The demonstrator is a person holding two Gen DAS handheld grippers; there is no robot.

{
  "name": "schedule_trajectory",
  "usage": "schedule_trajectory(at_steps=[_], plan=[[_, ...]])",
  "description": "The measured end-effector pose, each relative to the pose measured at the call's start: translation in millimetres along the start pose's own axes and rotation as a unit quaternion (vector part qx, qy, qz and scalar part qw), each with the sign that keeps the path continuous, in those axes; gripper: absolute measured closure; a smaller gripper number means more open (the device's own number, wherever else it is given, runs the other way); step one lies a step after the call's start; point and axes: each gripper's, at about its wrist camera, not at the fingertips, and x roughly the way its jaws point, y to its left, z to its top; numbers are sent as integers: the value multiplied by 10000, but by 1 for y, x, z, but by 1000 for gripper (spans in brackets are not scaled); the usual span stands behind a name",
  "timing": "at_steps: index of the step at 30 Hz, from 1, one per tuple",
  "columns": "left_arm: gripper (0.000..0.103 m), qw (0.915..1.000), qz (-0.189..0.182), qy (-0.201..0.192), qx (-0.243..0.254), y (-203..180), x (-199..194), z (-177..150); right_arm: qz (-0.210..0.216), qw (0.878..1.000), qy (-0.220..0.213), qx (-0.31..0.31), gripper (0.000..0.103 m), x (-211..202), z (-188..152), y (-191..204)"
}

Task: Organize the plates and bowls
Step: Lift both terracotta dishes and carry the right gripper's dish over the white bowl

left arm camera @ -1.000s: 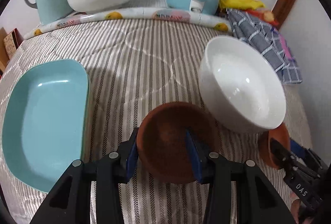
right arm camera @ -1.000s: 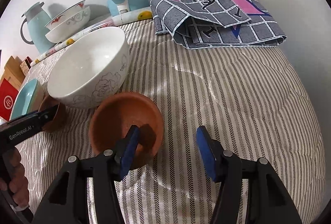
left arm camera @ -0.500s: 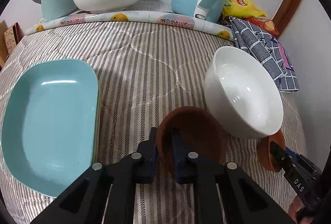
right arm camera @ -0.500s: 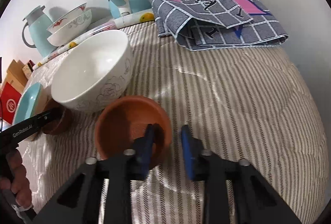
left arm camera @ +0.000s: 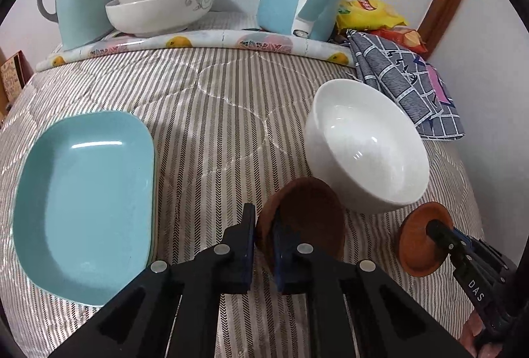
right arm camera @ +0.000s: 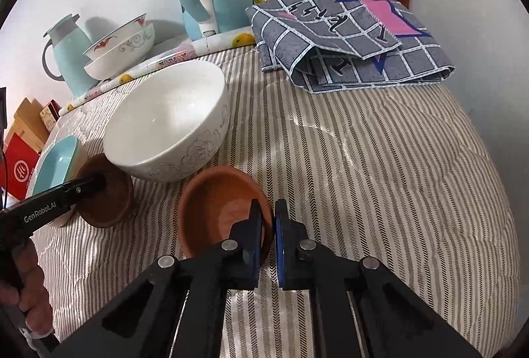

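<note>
Ahead of the left tool (left arm camera: 264, 237) a striped quilted bed (left arm camera: 215, 113) runs to a white wall. The tool is clenched on the near rim of a brown clay bowl (left arm camera: 307, 215); the empty white bowl (left arm camera: 367, 146) touches it beyond, and the empty teal dish (left arm camera: 82, 192) lies left. Two stacked bowls (left arm camera: 162, 5) sit far back.

Under the right tool (right arm camera: 273, 225) the same bed shows a folded checked cloth (right arm camera: 347, 43) far ahead. This tool grips a second clay bowl (right arm camera: 218, 209) by its right rim, just beside the white bowl (right arm camera: 168, 123).
</note>
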Motion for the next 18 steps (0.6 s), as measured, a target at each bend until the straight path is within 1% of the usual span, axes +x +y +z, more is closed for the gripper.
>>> schedule_trajectory(at_steps=[6, 18], plan=[[94, 9999, -55, -103, 13, 1, -12, 1, -96, 9999, -70, 11, 95, -12, -2, 0], [94, 9993, -123, -344, 117, -3, -46, 5, -185, 9989, -422, -5, 95, -52, 6, 6]])
